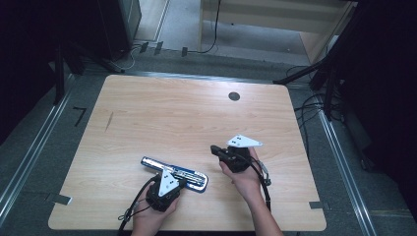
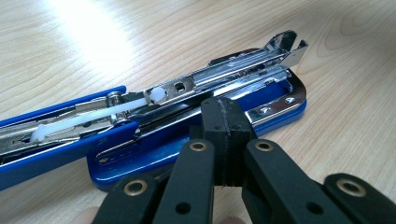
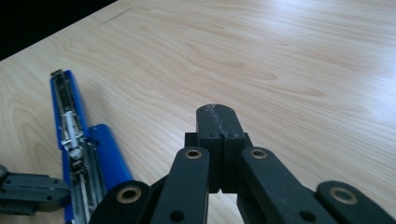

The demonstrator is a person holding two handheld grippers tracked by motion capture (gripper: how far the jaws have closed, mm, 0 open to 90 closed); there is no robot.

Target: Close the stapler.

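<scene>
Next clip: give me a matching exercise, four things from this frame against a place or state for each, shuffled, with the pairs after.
Things:
1. left tool
2. right tool
3. stapler
4. dark round hole

Places or states:
A. far side of the table
B. shut, over bare wood, clear of the stapler
C. lying swung open, blue with metal inside
D. shut, tip at the stapler's blue base

Pairs: 1-D, 2-B, 3-C, 4-A
</scene>
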